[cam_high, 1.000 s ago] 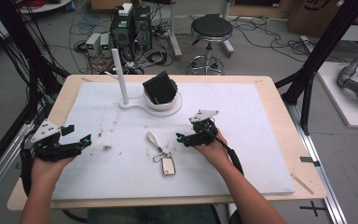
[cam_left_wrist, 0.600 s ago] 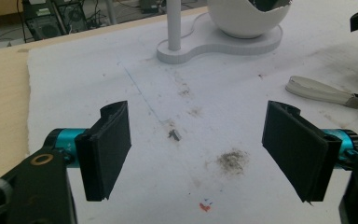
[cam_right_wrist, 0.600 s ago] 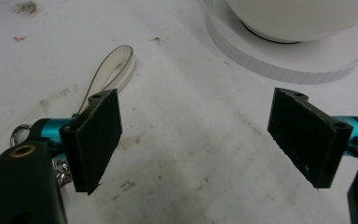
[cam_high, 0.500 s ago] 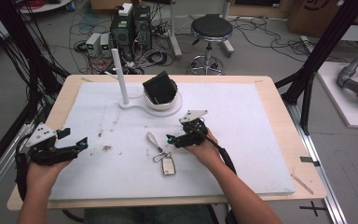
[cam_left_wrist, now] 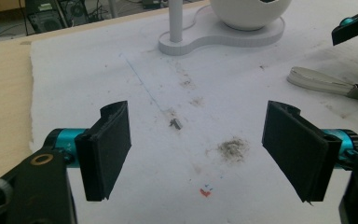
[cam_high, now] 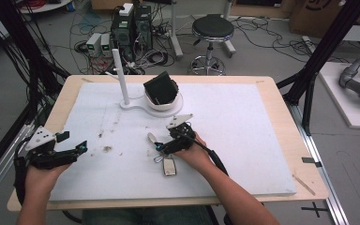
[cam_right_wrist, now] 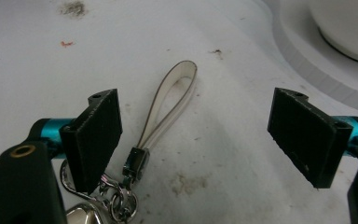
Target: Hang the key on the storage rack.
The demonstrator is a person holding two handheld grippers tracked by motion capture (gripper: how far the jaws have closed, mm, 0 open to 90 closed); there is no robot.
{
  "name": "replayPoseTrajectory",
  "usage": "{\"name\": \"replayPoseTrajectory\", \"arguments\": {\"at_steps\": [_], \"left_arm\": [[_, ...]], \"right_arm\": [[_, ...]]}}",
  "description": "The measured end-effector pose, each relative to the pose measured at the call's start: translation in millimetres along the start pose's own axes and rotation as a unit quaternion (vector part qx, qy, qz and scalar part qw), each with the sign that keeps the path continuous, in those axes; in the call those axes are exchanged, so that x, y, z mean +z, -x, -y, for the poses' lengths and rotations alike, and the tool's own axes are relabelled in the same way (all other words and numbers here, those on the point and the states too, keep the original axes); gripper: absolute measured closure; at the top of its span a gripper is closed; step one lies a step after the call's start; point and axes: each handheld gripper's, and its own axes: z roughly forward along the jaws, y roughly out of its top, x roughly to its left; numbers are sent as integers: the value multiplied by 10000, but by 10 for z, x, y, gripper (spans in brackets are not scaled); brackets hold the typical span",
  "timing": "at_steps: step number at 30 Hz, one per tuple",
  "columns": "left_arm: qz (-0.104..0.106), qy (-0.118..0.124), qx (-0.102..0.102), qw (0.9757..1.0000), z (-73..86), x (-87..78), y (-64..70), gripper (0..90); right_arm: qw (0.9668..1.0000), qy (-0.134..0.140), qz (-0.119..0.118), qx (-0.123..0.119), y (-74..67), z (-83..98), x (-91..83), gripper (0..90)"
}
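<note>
High view: nearest the person, the left tool (cam_high: 77, 149) sits low at the left edge of the white-covered surface (cam_high: 243, 140), jaws spread wide and empty. Compared with a second ago it has drawn back toward the near-left corner and taken no part in the work. The left gripper view confirms the wide gap, with only a stained patch of cover between the jaws.

The right tool (cam_high: 161, 146) has moved left and slightly nearer across the last second and now stands directly over the key ring assembly. In the right gripper view (cam_right_wrist: 193, 135) its jaws are wide apart and grip nothing. The pale looped leather strap (cam_right_wrist: 168, 109) lies flat on the cover between them, nearer the left-hand jaw as that view shows it. Its dark metal clasp (cam_right_wrist: 136, 161) and silver ring cluster (cam_right_wrist: 116, 200) sit by the base of that jaw. The small flat fob (cam_high: 168, 165) rests just nearer the person than the tool.

Judgement: the shift reads as an approach to grasp the strap; closure has not begun. The strap sits off centre, so one jaw may strike it first and push it sideways.

Farther off, the white stand with an upright post (cam_high: 122, 77) and a dark cube in a white bowl (cam_high: 161, 89) stand well apart from both tools.
</note>
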Motion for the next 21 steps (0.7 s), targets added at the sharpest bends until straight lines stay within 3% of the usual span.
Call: {"name": "replayPoseTrajectory", "arguments": {"at_steps": [5,8,9,21], "left_arm": [[-21,-23,1,10000,16,-18,-5,237],[-26,-29,3,10000,23,-28,-4,237],[-23,-30,-5,10000,25,-33,-6,237],[-27,-12,-8,10000,22,-43,-6,237]], "right_arm": [[9995,-292,-95,-89,-41,21,115,186],[9981,-577,-150,-173,-62,41,181,334],[9976,-649,-140,-212,-64,51,201,332],[9961,-804,-268,-243,-45,52,107,581]]}}
